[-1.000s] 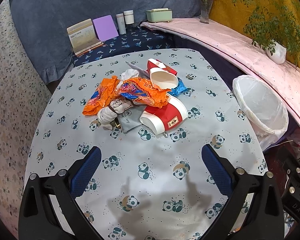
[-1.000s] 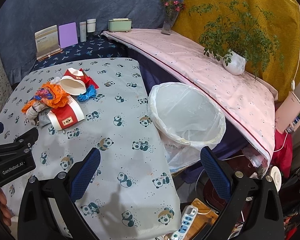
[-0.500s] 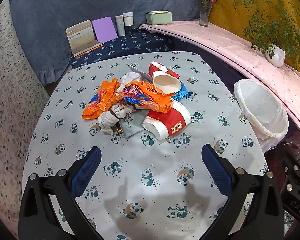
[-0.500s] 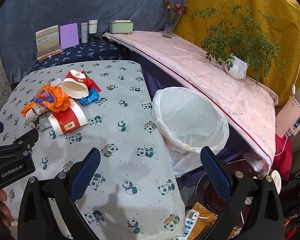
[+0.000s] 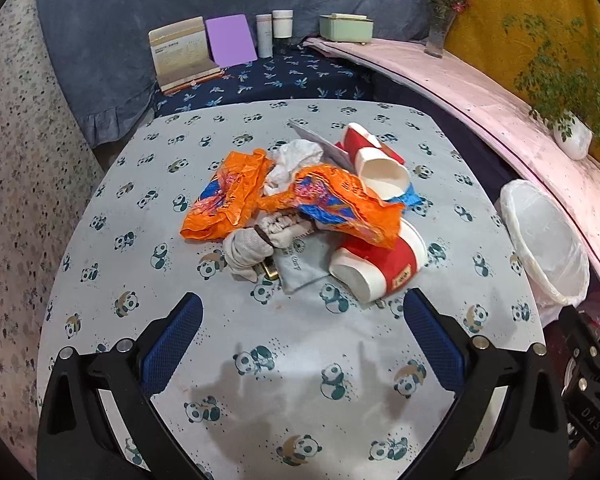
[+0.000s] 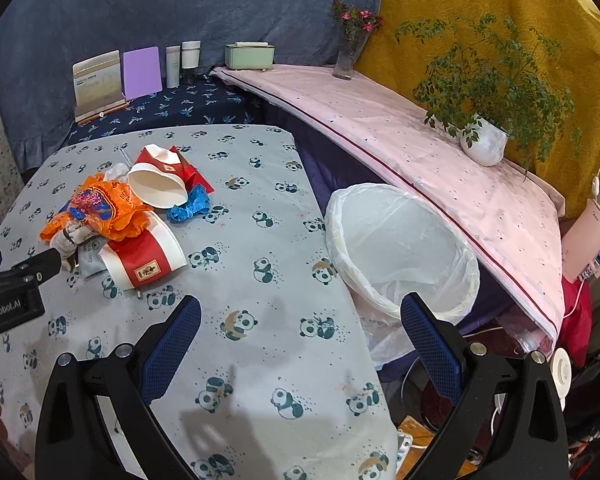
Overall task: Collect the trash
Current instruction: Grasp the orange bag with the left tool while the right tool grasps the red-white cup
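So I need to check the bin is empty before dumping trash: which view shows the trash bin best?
The right wrist view: the trash bin shows whole, liner open, nothing visible inside. The left wrist view catches it only at the right edge.

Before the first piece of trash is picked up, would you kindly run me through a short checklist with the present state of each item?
1. Left claw open and holding nothing: ok.
2. Right claw open and holding nothing: ok.
3. Trash bin beside the table, liner open, mouth unobstructed: ok.
4. Trash pile in front of the left claw, nearest piece the red and white paper cup: ok.
5. Cup free to lift alone: not ok, the orange wrapper drapes over it.
6. Small metal item under the white glove, trash or not: cannot tell.
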`<state>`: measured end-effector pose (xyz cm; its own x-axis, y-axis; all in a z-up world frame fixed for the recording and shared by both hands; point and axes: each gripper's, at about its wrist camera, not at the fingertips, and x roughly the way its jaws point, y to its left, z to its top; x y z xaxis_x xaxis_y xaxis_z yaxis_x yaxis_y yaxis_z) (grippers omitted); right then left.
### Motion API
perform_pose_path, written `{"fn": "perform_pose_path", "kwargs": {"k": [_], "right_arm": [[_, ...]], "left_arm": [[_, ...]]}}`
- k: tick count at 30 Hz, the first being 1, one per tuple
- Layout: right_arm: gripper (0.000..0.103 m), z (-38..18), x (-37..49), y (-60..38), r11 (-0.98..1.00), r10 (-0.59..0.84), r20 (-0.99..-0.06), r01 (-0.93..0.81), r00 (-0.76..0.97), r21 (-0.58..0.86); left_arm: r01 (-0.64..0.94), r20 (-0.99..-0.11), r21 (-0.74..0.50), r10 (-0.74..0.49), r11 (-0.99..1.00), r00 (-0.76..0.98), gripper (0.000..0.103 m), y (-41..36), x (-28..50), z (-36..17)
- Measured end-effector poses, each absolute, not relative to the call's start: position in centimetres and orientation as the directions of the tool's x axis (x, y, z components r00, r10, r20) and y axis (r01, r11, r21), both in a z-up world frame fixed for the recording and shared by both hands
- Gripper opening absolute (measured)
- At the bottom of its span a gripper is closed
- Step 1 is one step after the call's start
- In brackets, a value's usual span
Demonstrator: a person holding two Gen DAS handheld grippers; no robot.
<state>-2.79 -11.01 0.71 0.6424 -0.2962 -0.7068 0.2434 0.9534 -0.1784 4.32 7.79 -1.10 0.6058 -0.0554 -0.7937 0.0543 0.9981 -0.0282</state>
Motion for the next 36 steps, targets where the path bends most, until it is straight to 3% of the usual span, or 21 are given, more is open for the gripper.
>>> {"fn": "perform_pose_path", "kwargs": {"k": [16,19,24,25,28,36], "right_arm": [[0.096,-0.7,1.4,-10.0,0.967,-0.243,-0.721,0.224,0.649,-0.125],[0.096,-1.0,2.0,-10.1,0.968,-0.234,-0.730,0.220,0.642,-0.116],[0.096,-1.3,3.0,-10.0,0.970,-0.226,-0.738,0.216,0.635,-0.112],[0.096,-1.3,3.2,-10.0,0.971,-0.222,-0.740,0.213,0.635,-0.109],[0.096,-1.4,3.7,-9.6,0.975,-0.203,-0.742,0.199,0.638,-0.096],[0.091,-1.0,5.7,-7.3,0.989,-0.127,-0.734,0.137,0.668,-0.047]], "left_arm": [[0.005,-0.852,-0.185,-0.163,0.983,0.498,0.095,6.7,11.9,-3.4],[0.003,-0.857,-0.195,-0.171,0.981,0.486,0.082,6.4,12.8,-4.1],[0.038,-0.862,-0.233,-0.225,0.972,0.454,0.042,6.4,13.3,-4.6],[0.043,-0.862,-0.238,-0.231,0.970,0.452,0.030,6.4,13.3,-4.6],[0.056,-0.854,-0.253,-0.250,0.966,0.456,0.012,7.0,13.2,-4.3],[0.067,-0.815,-0.206,-0.209,0.976,0.540,0.007,9.7,12.1,-1.6]]}}
